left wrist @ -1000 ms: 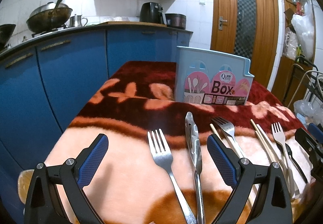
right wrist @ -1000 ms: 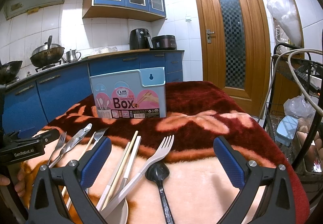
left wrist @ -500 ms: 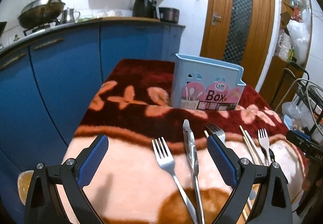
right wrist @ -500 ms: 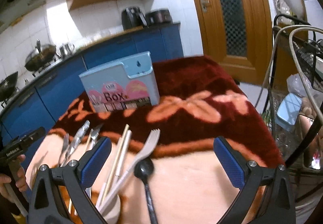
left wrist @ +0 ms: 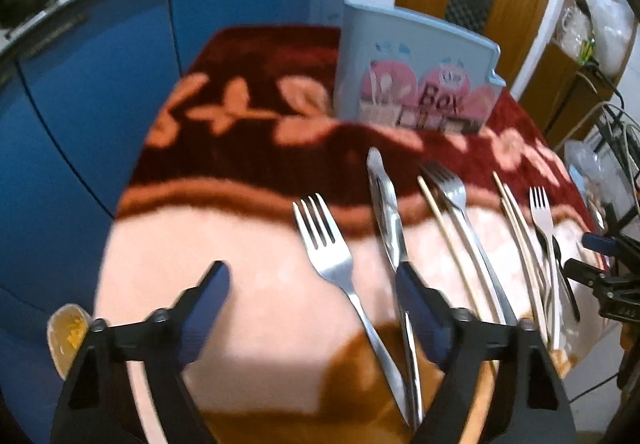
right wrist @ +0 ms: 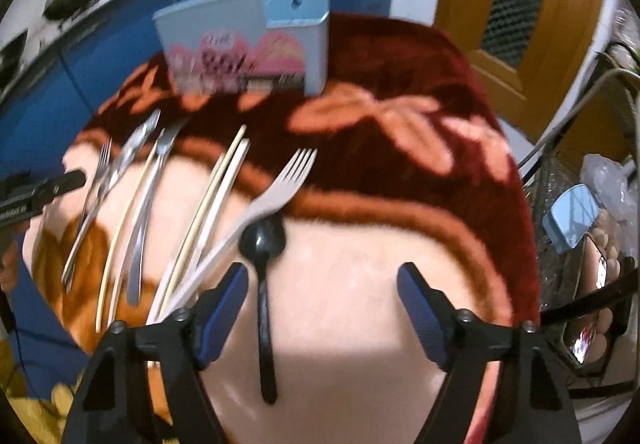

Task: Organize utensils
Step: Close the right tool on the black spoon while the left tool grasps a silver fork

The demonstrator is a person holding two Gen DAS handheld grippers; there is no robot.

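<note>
A pale blue utensil box (left wrist: 416, 84) (right wrist: 248, 44) stands upright at the back of the blanket-covered table (left wrist: 240, 228). My left gripper (left wrist: 312, 280) points down over a steel fork (left wrist: 324, 244); its jaws are closing with the fork's handle between them, untouched. A steel knife (left wrist: 386, 212) lies by its right finger. My right gripper (right wrist: 322, 276) is also closing. A black spoon (right wrist: 262, 240) lies just inside its left finger, not gripped. A pale plastic fork (right wrist: 280, 188) and chopsticks (right wrist: 216, 200) lie left of the spoon.
Another steel fork (left wrist: 452, 188) and more chopsticks (left wrist: 516, 224) lie across the table's middle. Blue cabinets (left wrist: 100, 84) run along the left, a wooden door (right wrist: 520, 4) is behind. A wire rack (right wrist: 592, 244) stands off the right edge. A small bowl (left wrist: 68, 328) sits below the left corner.
Both cameras have tipped down toward the table, so the utensils fill more of each view. The jaws of both grippers have narrowed from fully wide.
</note>
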